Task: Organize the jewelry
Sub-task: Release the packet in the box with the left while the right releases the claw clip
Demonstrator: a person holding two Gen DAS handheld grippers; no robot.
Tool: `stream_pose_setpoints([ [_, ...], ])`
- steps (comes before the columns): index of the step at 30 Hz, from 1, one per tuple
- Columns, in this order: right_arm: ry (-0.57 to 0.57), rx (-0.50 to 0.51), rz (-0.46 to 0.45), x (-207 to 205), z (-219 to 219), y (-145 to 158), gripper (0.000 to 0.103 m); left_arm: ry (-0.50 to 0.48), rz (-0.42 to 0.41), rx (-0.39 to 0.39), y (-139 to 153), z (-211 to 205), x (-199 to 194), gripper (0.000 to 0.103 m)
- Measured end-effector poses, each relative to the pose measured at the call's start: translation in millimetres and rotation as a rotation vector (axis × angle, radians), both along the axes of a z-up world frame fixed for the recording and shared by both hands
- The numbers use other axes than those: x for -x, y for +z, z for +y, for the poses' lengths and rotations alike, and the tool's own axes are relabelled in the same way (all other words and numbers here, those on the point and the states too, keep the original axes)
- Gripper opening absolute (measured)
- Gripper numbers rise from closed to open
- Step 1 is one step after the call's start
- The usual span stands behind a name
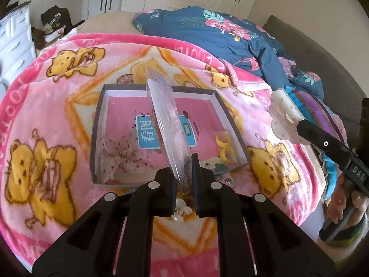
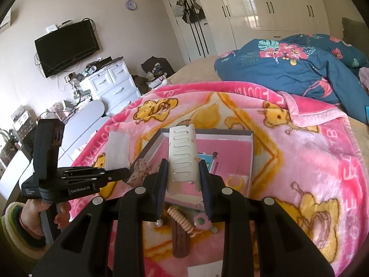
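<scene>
Home bedroom: bed, wardrobes, wall television.

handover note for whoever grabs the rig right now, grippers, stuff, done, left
Left gripper: shut on clear plastic packet, above the box.
Right gripper: shut on white hair clip, also above the box.
Grey box lies on pink blanket; inside are spotted bow and yellow rings.
Left to do: place packet and clip; spiral hair tie, brown clip and flower clip remain on the blanket.
</scene>
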State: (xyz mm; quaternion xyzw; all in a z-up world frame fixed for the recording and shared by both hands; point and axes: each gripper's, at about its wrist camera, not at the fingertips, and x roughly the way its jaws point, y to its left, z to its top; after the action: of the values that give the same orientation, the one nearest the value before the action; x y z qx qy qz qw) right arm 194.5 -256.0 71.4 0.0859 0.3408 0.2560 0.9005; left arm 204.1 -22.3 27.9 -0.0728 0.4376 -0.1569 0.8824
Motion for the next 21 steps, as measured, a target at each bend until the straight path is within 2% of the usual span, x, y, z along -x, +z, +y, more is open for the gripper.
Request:
stream_pose_setpoints([
  [9,-0.020,-0.007,0.019,-21.7,3.9,-10.8,0.026,0.001,0.010,-0.032,-15.0,-5.6,-21.6,0.005],
  [21,-0.052,0.019,0.077,-51.7,8.7,-42.9,0.026,0.011,0.079,-0.037,-55.5,0.1,-47.0,0.005],
])
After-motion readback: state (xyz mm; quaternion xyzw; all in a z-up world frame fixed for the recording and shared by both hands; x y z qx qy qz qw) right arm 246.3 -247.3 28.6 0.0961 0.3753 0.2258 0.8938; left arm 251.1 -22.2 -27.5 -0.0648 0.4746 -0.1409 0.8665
